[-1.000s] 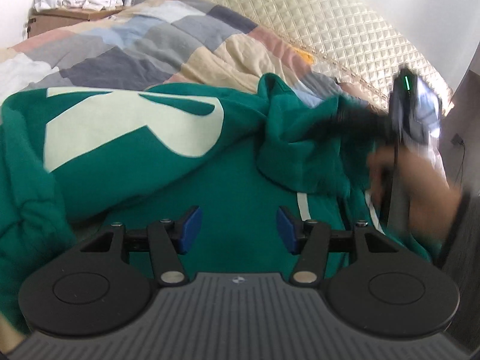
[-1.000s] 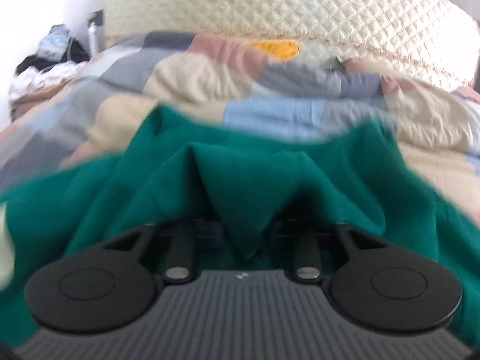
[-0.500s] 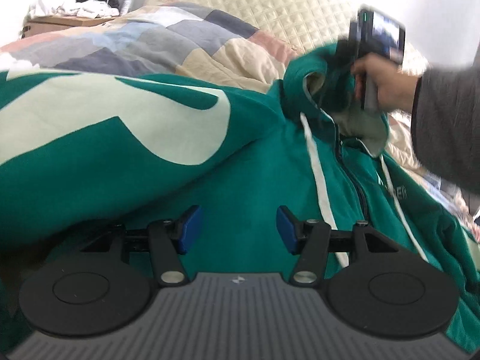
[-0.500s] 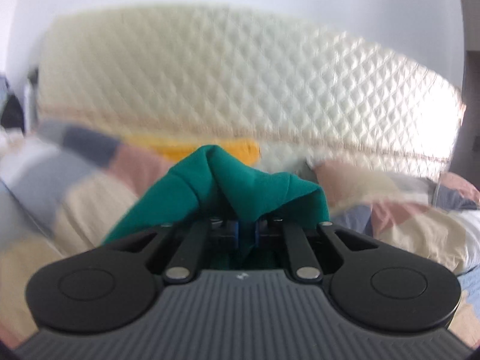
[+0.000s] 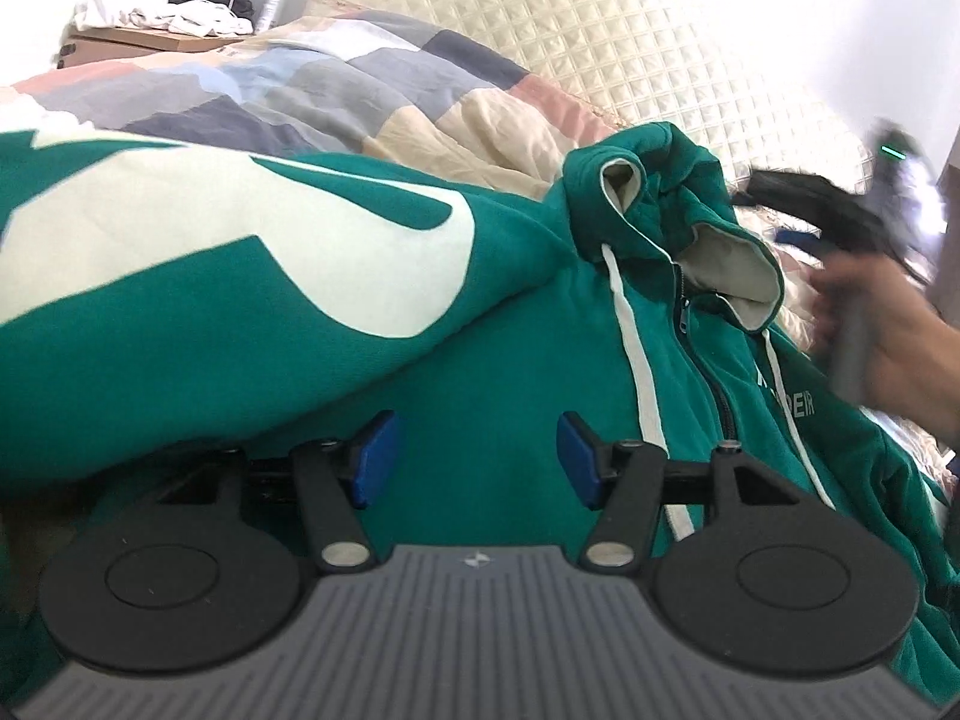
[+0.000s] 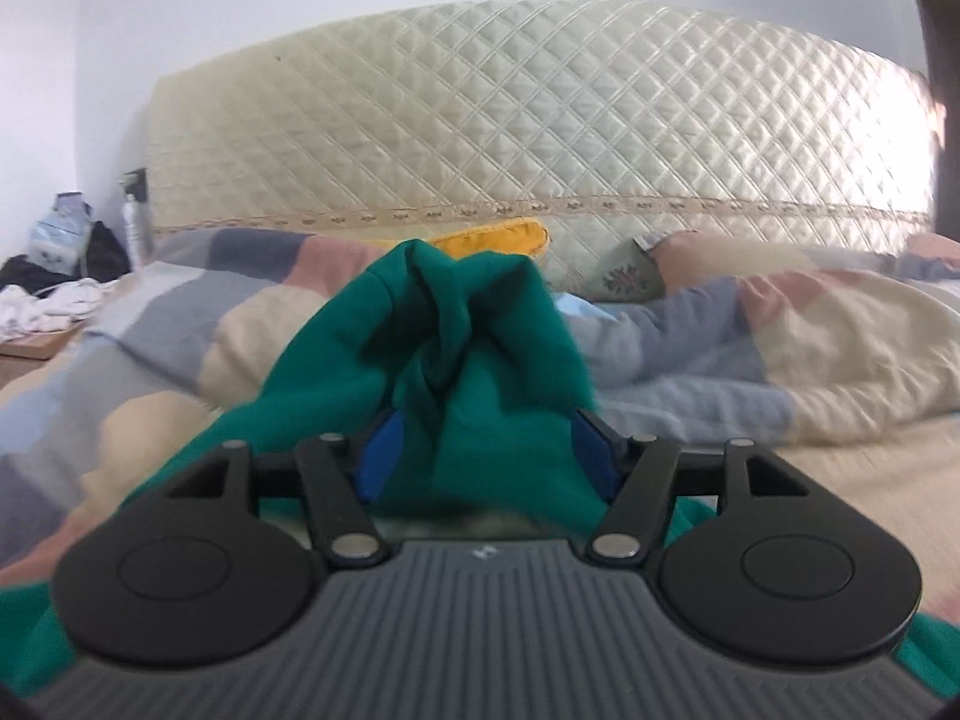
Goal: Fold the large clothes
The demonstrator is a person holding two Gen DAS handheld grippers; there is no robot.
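A: Left wrist view first?
B: A green zip hoodie (image 5: pixel 516 372) of soft fleece lies on the patchwork quilt (image 5: pixel 336 90), showing a big cream print, white drawstrings and a beige-lined hood. The left gripper (image 5: pixel 474 459) hovers above it, blue pads apart, holding nothing. A blurred hand (image 5: pixel 888 336) is at the right.
A: And the right wrist view?
B: Only here: the whole diamond-quilted headboard (image 6: pixel 540 120) and a yellow pillow (image 6: pixel 498 240). The right gripper (image 6: pixel 486 450) has just been opening; bunched hood cloth sits loosely between its spread pads.
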